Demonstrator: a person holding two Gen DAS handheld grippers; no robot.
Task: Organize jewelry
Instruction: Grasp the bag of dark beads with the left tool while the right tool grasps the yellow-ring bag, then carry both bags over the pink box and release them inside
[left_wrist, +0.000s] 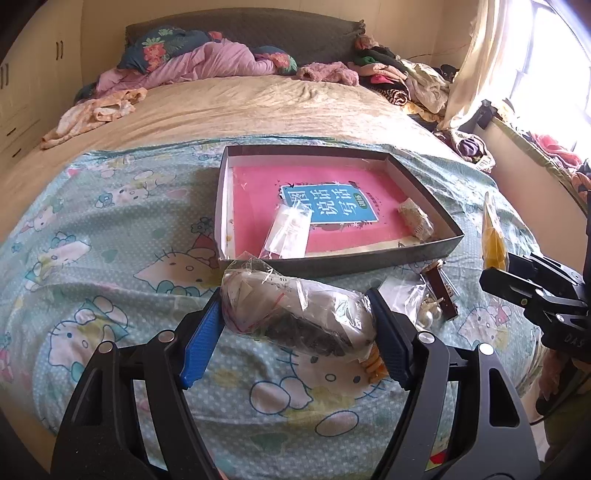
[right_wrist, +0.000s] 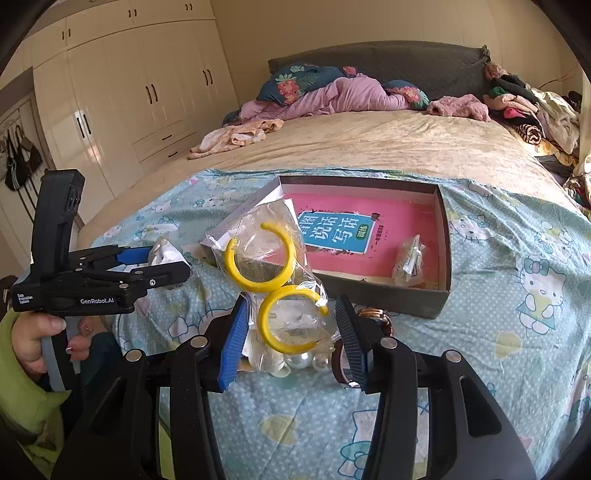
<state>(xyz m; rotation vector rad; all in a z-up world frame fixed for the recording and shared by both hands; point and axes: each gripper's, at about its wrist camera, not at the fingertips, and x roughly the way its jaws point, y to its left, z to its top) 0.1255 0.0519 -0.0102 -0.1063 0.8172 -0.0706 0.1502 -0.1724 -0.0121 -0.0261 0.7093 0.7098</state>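
Gripping a clear bag of dark jewelry (left_wrist: 295, 317) between the blue pads of my left tongs (left_wrist: 297, 325), I've got it pinched on both sides, raised over the cartoon-cat sheet (left_wrist: 110, 229). My right tongs (right_wrist: 291, 332) are squeezing a clear packet with two yellow hoop earrings (right_wrist: 280, 280). Just beyond both sets of tips sits the shallow grey box (left_wrist: 424, 192), pink book (left_wrist: 258, 192) inside, two small packets already on it. Pearl pieces (right_wrist: 306, 360) lie just under my right tips.
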